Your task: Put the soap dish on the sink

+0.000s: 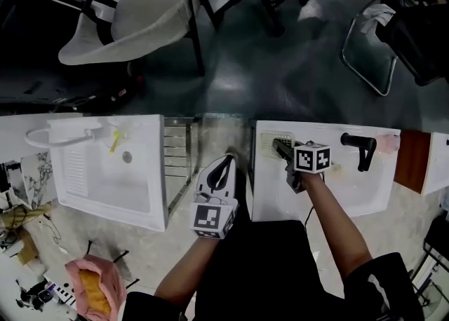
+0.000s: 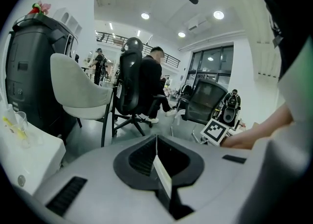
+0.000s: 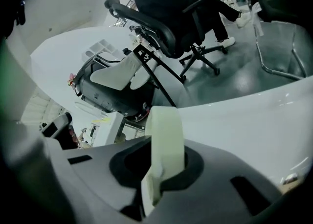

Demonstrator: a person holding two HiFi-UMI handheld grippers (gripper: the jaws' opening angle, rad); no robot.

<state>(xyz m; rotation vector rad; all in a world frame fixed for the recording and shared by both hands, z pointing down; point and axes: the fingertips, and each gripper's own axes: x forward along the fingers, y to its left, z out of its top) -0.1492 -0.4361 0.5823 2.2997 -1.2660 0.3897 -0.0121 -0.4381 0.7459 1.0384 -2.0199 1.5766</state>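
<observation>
Right gripper [image 1: 280, 147] clamped on the pale soap dish [image 1: 273, 141] at far-left corner of the right-hand sink [image 1: 354, 193] (left gripper [image 1: 226, 164] closed, empty, between the basins): level dish, seat flat on rim clear of black faucet [image 1: 359, 146], then release.

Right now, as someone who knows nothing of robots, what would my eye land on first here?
Two white sinks side by side, seen from above: the left sink and the right sink with its black faucet. At the right sink's far left corner, the right gripper is clamped on a pale soap dish. The left gripper hangs shut and empty over the gap between the sinks.
</observation>
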